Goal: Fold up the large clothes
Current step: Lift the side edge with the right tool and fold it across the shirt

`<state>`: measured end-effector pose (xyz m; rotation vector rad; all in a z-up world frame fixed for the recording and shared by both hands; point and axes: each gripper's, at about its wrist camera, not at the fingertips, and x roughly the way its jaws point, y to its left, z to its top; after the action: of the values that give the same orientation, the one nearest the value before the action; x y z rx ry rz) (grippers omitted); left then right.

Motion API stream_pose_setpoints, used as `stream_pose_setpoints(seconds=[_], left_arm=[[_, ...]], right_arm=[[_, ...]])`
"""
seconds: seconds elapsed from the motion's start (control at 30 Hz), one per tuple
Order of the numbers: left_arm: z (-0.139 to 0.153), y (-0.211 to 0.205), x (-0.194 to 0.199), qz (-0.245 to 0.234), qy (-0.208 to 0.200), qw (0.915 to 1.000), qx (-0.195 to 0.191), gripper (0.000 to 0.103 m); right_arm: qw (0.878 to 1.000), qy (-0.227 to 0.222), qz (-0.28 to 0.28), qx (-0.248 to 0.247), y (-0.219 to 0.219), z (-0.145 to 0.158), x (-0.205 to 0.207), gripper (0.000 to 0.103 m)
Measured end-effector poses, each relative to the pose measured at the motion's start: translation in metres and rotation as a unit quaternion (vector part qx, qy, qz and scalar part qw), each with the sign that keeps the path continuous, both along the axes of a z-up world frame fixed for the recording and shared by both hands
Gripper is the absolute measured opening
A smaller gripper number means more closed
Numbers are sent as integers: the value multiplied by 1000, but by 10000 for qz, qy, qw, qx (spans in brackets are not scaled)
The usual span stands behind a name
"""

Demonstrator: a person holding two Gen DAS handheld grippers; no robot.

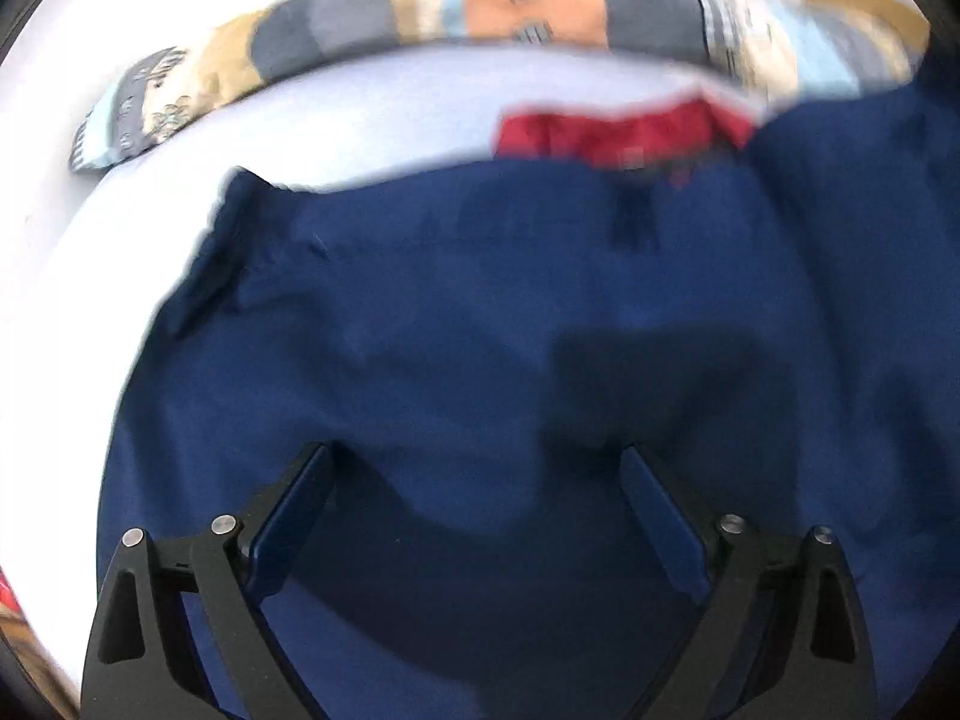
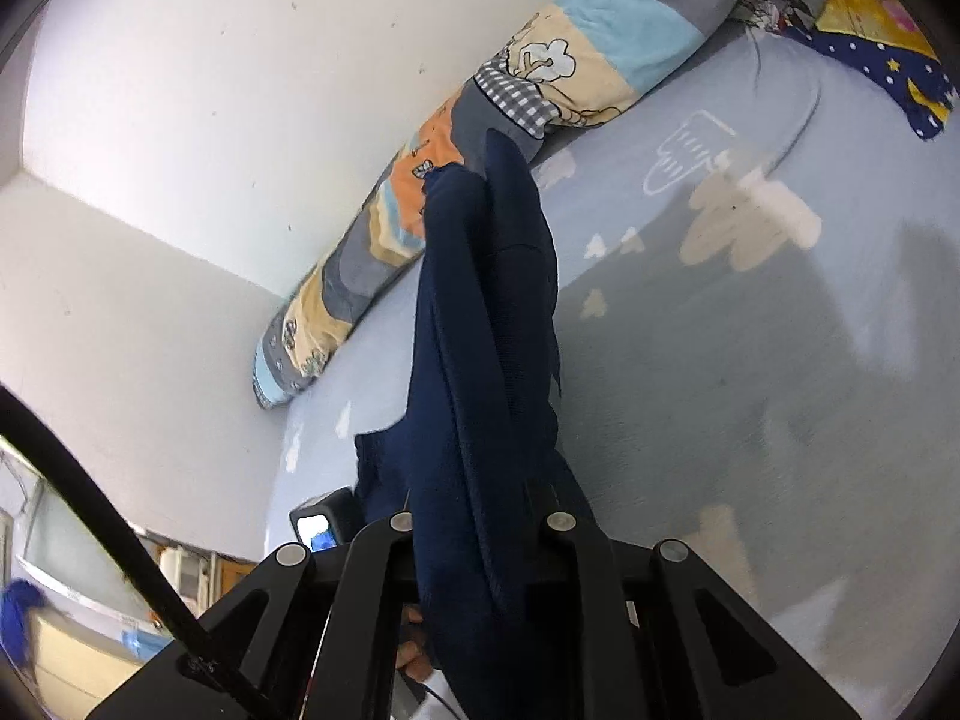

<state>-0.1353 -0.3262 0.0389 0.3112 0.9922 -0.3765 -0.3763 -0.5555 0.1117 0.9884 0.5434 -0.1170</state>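
The right gripper (image 2: 480, 531) is closed on a dark navy garment (image 2: 486, 324), whose bunched fabric runs up from between the black fingers and hangs in long vertical folds. Behind it lies a pale blue bedsheet (image 2: 720, 360) printed with white and cream clouds. A long patchwork bolster (image 2: 480, 138) in grey, orange, cream and light blue lies along the white wall (image 2: 210, 90), at the sheet's far edge. A star-patterned blue and yellow cloth (image 2: 882, 42) sits at the upper right corner. A black cable (image 2: 90, 492) crosses the lower left.
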Motion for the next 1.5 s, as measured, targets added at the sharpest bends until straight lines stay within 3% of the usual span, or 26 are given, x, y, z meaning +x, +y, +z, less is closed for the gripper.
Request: stream_pose_setpoints(seconds=[0.07, 0.13, 0.2, 0.33, 0.43, 0.5, 0.53, 0.57, 0.63, 0.8, 0.93, 1.03, 1.27, 1.5], left_arm=[[3, -4, -4, -20, -291, 9995, 127, 96], [-19, -17, -10, -334, -56, 9977, 590, 97], [-14, -15, -15, -351, -302, 9970, 627, 96], [15, -2, -22, -319, -282, 9991, 51, 96], [13, -9, -40, -651, -379, 9969, 214, 96], [-10, -16, -56, -979, -376, 9927, 597, 97], [-15, -15, -62, -1022, -600, 9908, 655, 96], [-15, -14, -67, -1070, -818, 9889, 633, 96], [-10, -11, -63, -1082, -657, 9904, 548, 96], [43, 32, -35, -458, -497, 9976, -131, 96], [96, 85, -5, 61, -857, 9942, -640, 96], [119, 124, 10, 374, -890, 9911, -918, 96], [136, 214, 44, 1235, -805, 9791, -1404, 96], [132, 270, 42, 1644, -715, 9718, -1534, 96]], right_arm=[[9999, -53, -88, 124, 4, 2, 3, 12], [9996, -65, -149, 211, 8, 3, 5, 12], [9993, -84, -192, 304, 11, 3, 6, 12], [9988, -106, -246, 401, 14, 4, 9, 12], [9984, -112, -296, 460, 15, 6, 8, 12], [9979, -144, -322, 545, 14, 5, 9, 12], [9977, -157, -327, 565, 15, 7, 9, 12], [9977, -163, -310, 573, 16, 8, 10, 12], [9971, -199, -331, 661, 17, 7, 13, 12], [9951, -293, -425, 840, 28, 16, 21, 12], [9932, -330, -540, 981, 49, 22, 41, 12], [9944, -215, -533, 888, 76, 26, 67, 13], [9977, 231, -367, 529, 152, 16, 134, 13], [9948, 873, -528, 60, 212, -33, 191, 13]])
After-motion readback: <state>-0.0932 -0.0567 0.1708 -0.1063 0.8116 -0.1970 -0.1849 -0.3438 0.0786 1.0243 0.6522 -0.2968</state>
